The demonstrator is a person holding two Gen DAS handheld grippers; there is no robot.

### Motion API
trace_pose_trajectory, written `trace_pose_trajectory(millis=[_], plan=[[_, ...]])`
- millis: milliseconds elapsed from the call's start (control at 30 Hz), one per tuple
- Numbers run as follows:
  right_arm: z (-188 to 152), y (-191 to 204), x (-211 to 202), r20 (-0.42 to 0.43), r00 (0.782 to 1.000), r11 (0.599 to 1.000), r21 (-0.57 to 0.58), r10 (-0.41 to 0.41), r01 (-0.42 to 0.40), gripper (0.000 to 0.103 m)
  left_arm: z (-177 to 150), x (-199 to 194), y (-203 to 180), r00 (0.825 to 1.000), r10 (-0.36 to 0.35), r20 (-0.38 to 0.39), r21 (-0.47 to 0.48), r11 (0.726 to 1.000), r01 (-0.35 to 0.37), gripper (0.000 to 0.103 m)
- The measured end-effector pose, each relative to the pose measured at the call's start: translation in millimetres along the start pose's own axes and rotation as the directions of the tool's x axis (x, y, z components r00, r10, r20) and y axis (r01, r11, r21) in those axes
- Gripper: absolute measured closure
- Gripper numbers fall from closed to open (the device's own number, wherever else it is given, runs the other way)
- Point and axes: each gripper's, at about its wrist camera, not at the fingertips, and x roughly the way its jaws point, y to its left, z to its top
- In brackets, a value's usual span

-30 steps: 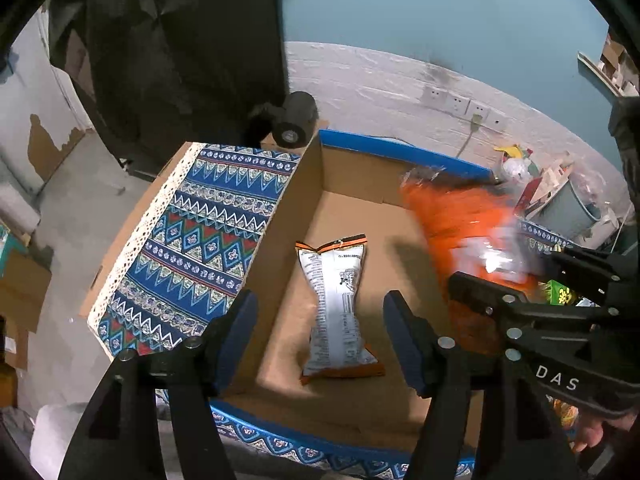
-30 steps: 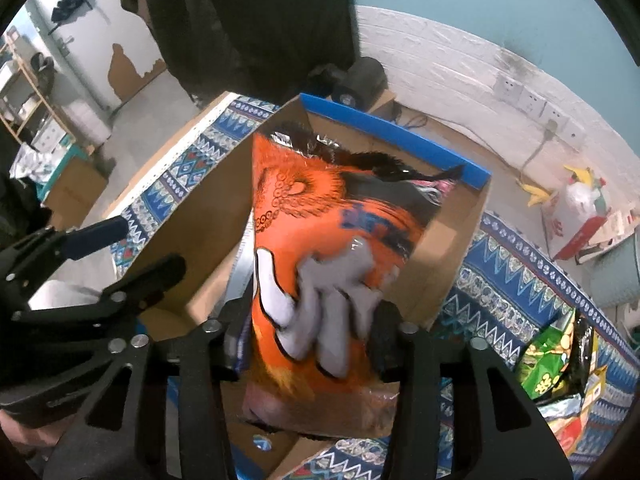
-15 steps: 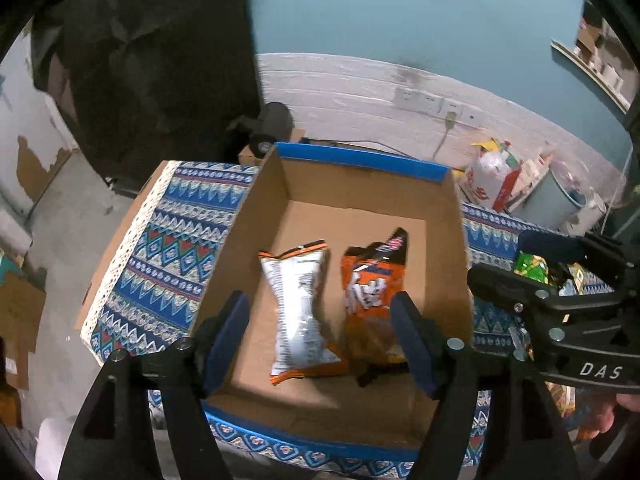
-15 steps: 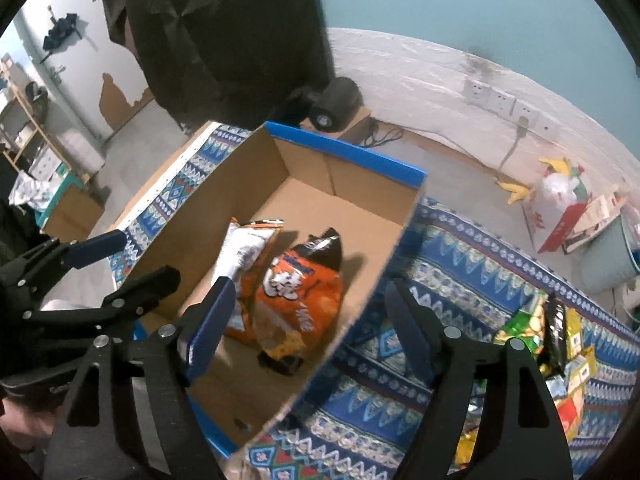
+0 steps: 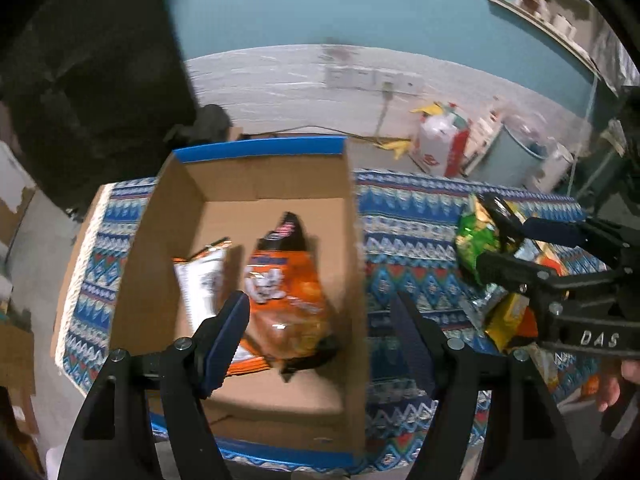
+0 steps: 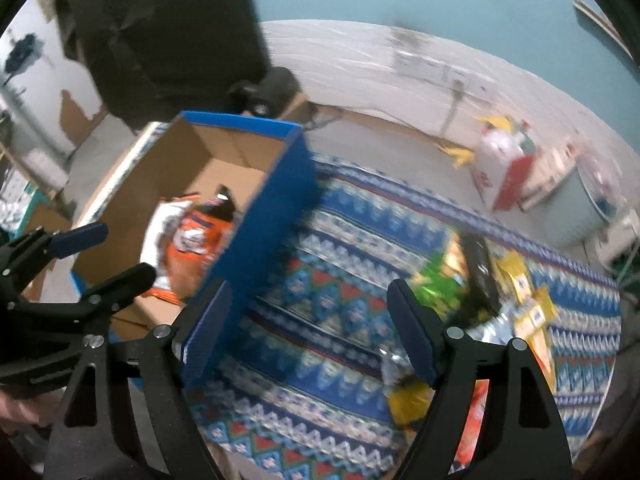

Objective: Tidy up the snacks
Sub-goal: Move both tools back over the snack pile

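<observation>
You can read only one text: the white letters "DAS" on the black arm of the right tongs [image 5: 516, 248], seen at the right edge of the left wrist view. The print on the orange bag [image 5: 286, 292] and the white bag [image 5: 200, 284] in the box [image 5: 160, 216] is too blurred for you to read.

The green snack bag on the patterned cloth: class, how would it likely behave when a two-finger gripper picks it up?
The green snack bag looks crinkled and shiny, so it is probably slippery film. It appears puffed, so likely light for its size and soft; the pinch may crush it. It lies among other packets, so lifting it may drag neighbours along.
</observation>
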Motion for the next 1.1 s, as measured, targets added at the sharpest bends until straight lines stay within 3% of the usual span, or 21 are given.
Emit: trace_pose_trajectory(millis=[533, 767, 1100], plan=[[-50, -98, -13, -0.05, 0.994, 0.98, 0.169, -0.1, 0.107, 0.023, -3, 25, -78, 0.998, -0.041, -0.049, 0.166, 0.985, 0.049, 0.027], [-83, -137, -6, -0.114, 0.986, 0.961, 0.234, -0.12, 0.144, 0.023, -14, 44, -102, 0.989, -0.098, -0.109, 0.159, 0.981, 0.115, 0.027], [-123, -181, 12, -0.215, 0.969, 0.918, 0.348, -0.119, 0.19, 0.023, -23, 62, -142, 0.986, -0.086, -0.142, 0.243, 0.963, 0.119, 0.027]])
